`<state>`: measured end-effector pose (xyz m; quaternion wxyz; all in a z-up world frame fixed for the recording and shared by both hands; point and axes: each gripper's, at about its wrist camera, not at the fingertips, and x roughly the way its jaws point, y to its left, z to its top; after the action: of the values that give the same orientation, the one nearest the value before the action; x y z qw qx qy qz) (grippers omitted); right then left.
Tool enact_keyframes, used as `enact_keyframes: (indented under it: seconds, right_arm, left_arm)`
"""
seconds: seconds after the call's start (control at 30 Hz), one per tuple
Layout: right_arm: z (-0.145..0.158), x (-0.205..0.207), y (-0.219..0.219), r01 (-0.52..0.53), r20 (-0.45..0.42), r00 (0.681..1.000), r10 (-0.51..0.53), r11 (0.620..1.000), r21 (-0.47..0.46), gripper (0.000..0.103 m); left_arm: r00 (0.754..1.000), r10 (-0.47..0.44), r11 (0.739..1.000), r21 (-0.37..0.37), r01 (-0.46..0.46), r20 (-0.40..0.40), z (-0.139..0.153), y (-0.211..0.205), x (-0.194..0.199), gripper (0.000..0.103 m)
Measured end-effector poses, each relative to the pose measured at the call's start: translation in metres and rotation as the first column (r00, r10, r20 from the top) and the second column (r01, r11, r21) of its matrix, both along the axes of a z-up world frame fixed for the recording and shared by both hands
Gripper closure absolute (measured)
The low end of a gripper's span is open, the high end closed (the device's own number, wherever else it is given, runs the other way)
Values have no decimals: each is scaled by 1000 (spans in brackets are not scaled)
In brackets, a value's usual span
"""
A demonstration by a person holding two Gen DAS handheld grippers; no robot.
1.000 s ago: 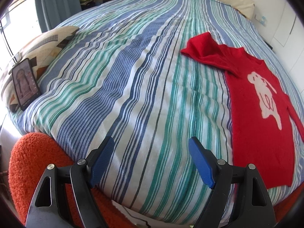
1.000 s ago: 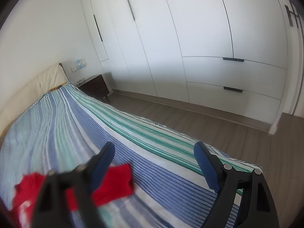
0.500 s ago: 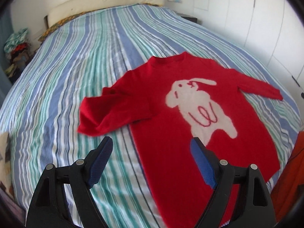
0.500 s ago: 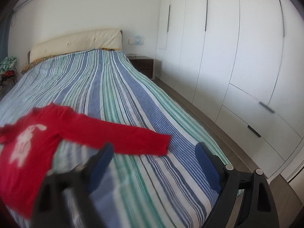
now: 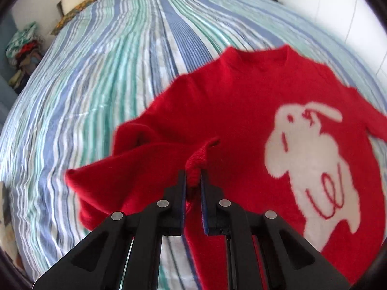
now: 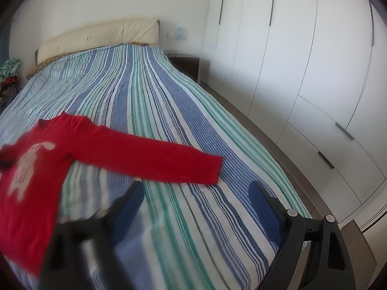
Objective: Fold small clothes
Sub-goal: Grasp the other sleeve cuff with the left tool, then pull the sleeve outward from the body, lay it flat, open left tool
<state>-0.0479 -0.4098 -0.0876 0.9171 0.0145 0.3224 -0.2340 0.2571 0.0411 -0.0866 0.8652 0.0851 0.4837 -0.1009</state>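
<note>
Sweater, small, red fuzzy knit with a white rabbit motif (image 5: pixel 261 125); lies front-up on the blue, green and white striped bedspread (image 5: pixel 125 55), one sleeve bunched beside the body, the other sleeve (image 6: pixel 154 159) stretched flat toward the bed edge; judged light, soft and limp, likely to sag and drag from any single hold, the nap giving pads good purchase; best taken at ribbed cuffs, hem or shoulder seams; left gripper (image 5: pixel 193 181) closing, its pads pinching the bunched sleeve's cuff (image 5: pixel 197 159); right gripper (image 6: pixel 196 200) spread wide and empty, hovering just short of the flat sleeve.
</note>
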Motion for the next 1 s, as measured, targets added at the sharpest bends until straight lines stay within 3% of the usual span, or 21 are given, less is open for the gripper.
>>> enact_keyframes:
  seconds: [0.07, 0.17, 0.23, 0.3, 0.43, 0.57, 0.77, 0.9, 1.0]
  right_arm:
    - [0, 2, 1, -8, -7, 1000, 8, 1000, -3, 16]
    - [-1, 3, 1, -12, -16, 1000, 12, 1000, -4, 16]
    - [-1, 3, 0, -8, -15, 1000, 8, 1000, 1, 16]
    - [-2, 3, -2, 1, -13, 1000, 0, 1000, 15, 16]
    - [-3, 6, -5, 13, -25, 1000, -12, 999, 32, 16]
    - [-5, 8, -1, 1, -44, 999, -1, 1000, 12, 16]
    - [-9, 16, 4, -24, -81, 996, 24, 1000, -5, 16]
    - [-10, 15, 5, -24, -84, 996, 23, 1000, -7, 16]
    - [-11, 16, 4, -23, -92, 995, 23, 1000, 1, 16]
  left_arm:
    - [995, 84, 989, -123, -78, 44, 39, 47, -2, 94]
    - [963, 264, 928, -287, -237, 60, 84, 136, -2, 94]
    - [926, 372, 888, -315, -335, 64, 99, 193, -3, 94]
    - [890, 451, 864, -287, -414, 71, 100, 238, -6, 94]
    - [835, 550, 798, -294, -526, -2, 74, 290, -21, 94]
    - [797, 597, 742, -314, -592, -90, 39, 305, -37, 94]
    - [750, 643, 714, -230, -661, -158, -10, 308, -61, 95]
    - [697, 685, 671, -188, -717, -210, -43, 319, -70, 96]
    - [676, 703, 653, -174, -737, -222, -57, 320, -70, 96]
